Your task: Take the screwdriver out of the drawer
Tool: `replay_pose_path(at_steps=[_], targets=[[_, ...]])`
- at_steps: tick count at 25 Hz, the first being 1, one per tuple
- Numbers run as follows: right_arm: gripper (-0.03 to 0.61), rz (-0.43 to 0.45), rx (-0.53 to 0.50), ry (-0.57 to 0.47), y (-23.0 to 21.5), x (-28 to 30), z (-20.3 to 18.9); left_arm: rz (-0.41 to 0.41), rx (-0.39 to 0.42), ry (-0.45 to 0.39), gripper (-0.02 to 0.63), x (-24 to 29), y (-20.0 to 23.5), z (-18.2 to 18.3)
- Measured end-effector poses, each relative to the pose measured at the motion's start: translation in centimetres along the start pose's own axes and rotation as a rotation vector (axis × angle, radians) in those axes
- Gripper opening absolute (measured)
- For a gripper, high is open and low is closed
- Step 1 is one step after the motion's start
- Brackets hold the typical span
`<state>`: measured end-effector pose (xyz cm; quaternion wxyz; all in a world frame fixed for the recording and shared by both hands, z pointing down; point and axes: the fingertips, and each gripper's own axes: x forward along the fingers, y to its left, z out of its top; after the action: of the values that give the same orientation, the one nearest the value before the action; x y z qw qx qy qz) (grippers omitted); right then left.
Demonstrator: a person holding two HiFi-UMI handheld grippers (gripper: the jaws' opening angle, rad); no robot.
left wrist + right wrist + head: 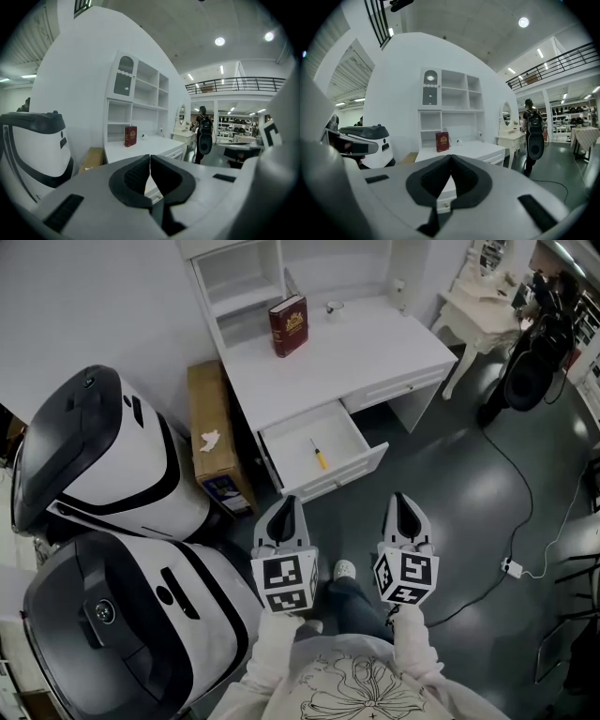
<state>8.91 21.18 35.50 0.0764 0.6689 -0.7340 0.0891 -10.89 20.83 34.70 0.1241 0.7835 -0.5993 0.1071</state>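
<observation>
Open drawer (349,469) of the white desk (375,345), pulled toward the person. Screwdriver (320,456) lies flat on the drawer floor, right of centre and alone.

Long axis runs near–far, leaning slightly left. Yellow handle is at the near end; the thin dark shaft points to the far left.

Left gripper (287,502): jaws together, nothing between them. Right gripper (401,499): likewise closed and empty. Both hang short of the drawer front, apart from it.

Handling, judged: small, light, rigid, not fragile. The round handle may roll or slip, and the shaft is too thin to pinch reliably. Best hold is across the yellow handle, from above, after opening the jaws.
</observation>
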Motion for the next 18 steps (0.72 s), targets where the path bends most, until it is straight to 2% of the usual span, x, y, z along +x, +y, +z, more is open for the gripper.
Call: replay_pose_path(at_steps=[9,18], targets=[[0.003,0.066,-0.003,0.002,-5.1,8.8,2.5,0.068,-0.029,0.004,0.008,8.6,-1.8,2.9],[0.003,0.106,0.005,0.026,-8.0,13.5,2.3,0.118,-0.058,0.036,0.008,13.4,-2.8,2.9]])
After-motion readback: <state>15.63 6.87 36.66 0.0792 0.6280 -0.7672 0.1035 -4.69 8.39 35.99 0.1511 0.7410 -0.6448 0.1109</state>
